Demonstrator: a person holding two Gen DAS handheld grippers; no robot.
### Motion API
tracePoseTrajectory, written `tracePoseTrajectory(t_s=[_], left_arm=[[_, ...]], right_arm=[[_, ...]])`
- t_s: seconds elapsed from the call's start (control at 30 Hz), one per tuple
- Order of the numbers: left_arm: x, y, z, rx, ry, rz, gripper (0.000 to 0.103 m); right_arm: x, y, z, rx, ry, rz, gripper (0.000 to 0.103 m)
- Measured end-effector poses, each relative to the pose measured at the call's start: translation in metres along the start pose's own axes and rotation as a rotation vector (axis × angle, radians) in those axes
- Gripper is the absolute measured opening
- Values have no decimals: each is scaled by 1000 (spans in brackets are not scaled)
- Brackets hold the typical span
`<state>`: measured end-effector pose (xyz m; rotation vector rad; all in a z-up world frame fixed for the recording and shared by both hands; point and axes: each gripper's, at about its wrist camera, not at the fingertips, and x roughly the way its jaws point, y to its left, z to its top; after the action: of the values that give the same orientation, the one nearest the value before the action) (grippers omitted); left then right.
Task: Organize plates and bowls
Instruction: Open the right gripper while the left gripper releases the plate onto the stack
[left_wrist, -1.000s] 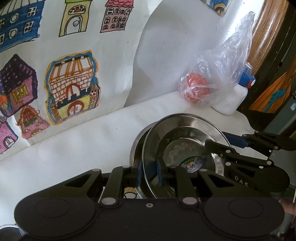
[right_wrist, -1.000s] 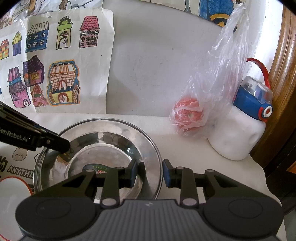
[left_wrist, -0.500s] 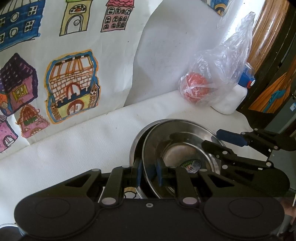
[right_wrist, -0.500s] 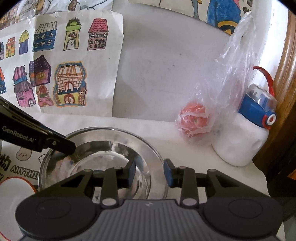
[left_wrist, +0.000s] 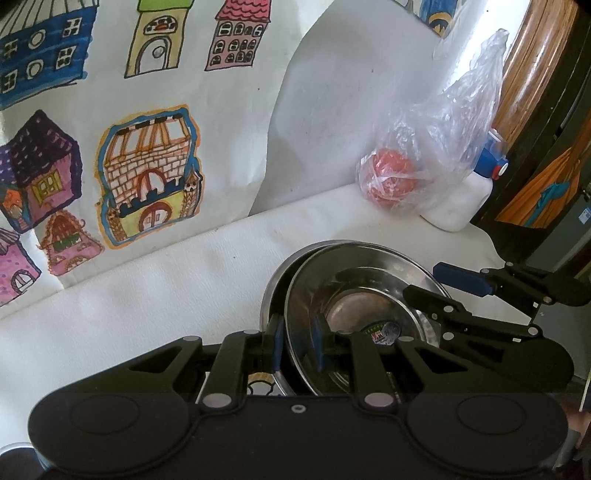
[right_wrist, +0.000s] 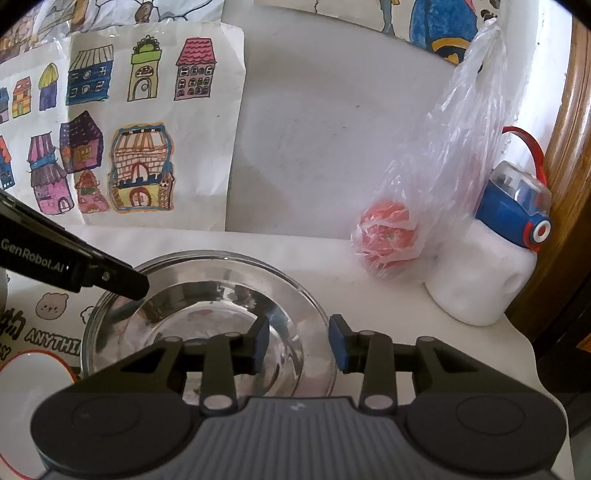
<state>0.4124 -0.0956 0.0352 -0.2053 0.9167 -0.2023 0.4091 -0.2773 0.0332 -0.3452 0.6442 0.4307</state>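
Note:
Two steel bowls sit nested on the white table. In the left wrist view my left gripper (left_wrist: 296, 345) has its pads astride the near rim of the upper bowl (left_wrist: 369, 288), with small gaps showing beside the rim. The lower bowl (left_wrist: 273, 291) shows behind it. My right gripper (left_wrist: 436, 280) reaches in from the right with one finger inside the bowl and one outside. In the right wrist view the right gripper (right_wrist: 298, 343) is open over the bowl's (right_wrist: 207, 295) right rim. The left gripper's finger (right_wrist: 122, 282) rests at the bowl's left rim.
A clear plastic bag with a red fruit (right_wrist: 388, 236) and a white bottle with a blue cap (right_wrist: 509, 236) stand at the back right. House drawings (right_wrist: 122, 129) hang on the wall. A white plate with a red rim (right_wrist: 29, 391) lies at the left on a printed mat.
The upper bowl has come down from a tilt into the lower bowl. My right gripper has opened wider and let go of the rim. My left gripper's pads have loosened slightly.

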Motion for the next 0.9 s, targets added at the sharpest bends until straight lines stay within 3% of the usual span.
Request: tracePoseTrajectory(t_s=[0.2, 0.37, 0.6, 0.9], left_arm=[[-7, 0, 1, 2, -14, 4, 18], [-17, 2, 2, -2, -33, 4, 18], [-29, 7, -1, -9, -50, 0, 27], [-40, 6, -3, -9, -68, -11, 38]], right_arm=[[-1, 5, -1, 11, 5, 22, 45], [-4, 8, -2, 22, -2, 31, 57], [-16, 5, -7, 61, -16, 15, 68], [-36, -4, -14, 123, -36, 5, 75]])
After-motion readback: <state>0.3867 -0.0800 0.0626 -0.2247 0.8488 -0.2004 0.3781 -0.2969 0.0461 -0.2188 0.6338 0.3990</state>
